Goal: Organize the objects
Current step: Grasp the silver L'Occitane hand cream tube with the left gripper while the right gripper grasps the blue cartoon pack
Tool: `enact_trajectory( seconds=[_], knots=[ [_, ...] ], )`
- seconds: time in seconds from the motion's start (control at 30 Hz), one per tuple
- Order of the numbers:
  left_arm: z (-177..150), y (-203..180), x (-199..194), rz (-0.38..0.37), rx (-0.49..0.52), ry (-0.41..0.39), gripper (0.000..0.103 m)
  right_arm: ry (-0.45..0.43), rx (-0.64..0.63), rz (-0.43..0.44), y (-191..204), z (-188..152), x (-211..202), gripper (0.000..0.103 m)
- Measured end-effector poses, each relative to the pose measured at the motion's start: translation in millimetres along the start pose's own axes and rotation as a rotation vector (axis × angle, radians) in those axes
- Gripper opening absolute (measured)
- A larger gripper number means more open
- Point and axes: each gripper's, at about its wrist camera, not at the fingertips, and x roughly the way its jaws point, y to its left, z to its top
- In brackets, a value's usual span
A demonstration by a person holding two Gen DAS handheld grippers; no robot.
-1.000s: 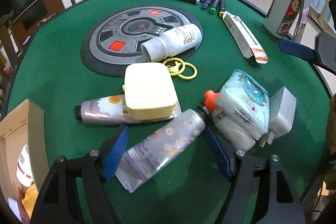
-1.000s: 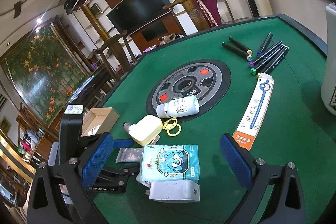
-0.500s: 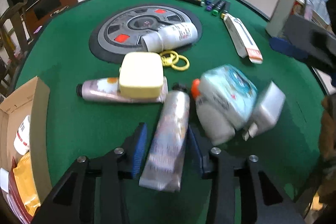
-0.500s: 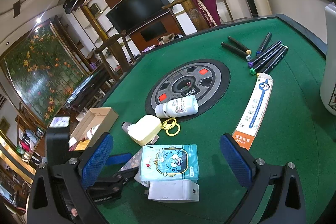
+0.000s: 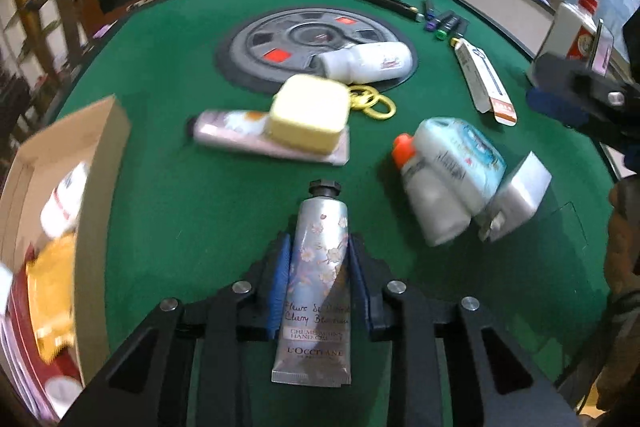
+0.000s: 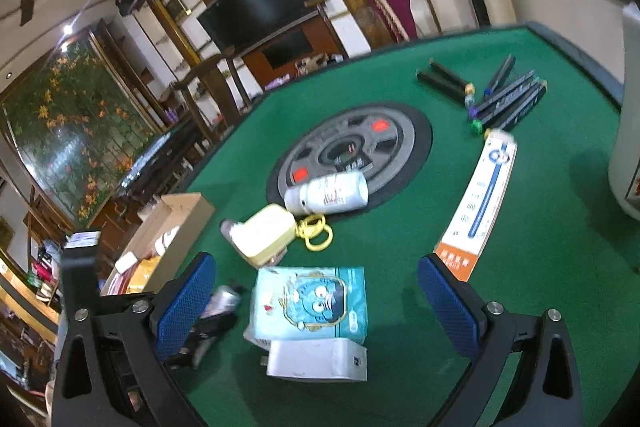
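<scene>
My left gripper is shut on a silver flowered hand cream tube, lifted clear of the green table; the tube also shows in the right wrist view. A cardboard box with items in it stands at the left. My right gripper is open above a blue tissue pack and a white charger. A pink tube lies under a yellow case.
A white bottle lies on the round grey centre panel. Yellow key rings, a long toothpaste box, several markers and a tall white bottle sit further back. An orange-capped bottle lies under the tissue pack.
My left gripper closed on the flowered tube, turned it straight and drew it back from the pile towards the box side. The right gripper stayed open over the tissue pack.
</scene>
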Motion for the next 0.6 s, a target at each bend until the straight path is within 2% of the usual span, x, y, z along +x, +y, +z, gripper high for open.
enact_trajectory(
  seconds=[0.17,0.4,0.5,0.57,0.6],
  knots=[
    [-19,8,-12,0.008,-0.015,-0.015,0.028,0.104,-0.033,0.019,10,-7,21,0.099],
    [-21,10,-13,0.005,-0.018,-0.022,0.028,0.227,-0.098,-0.067,18,-15,50,0.099],
    [-21,9,-13,0.003,-0.017,-0.023,0.028,0.232,-0.118,-0.089,20,-17,54,0.099],
    [-21,9,-13,0.004,-0.017,-0.024,0.028,0.226,-0.138,-0.100,22,-18,55,0.092],
    [-21,9,-13,0.005,-0.017,-0.025,0.028,0.220,-0.156,-0.093,24,-19,55,0.081]
  ],
)
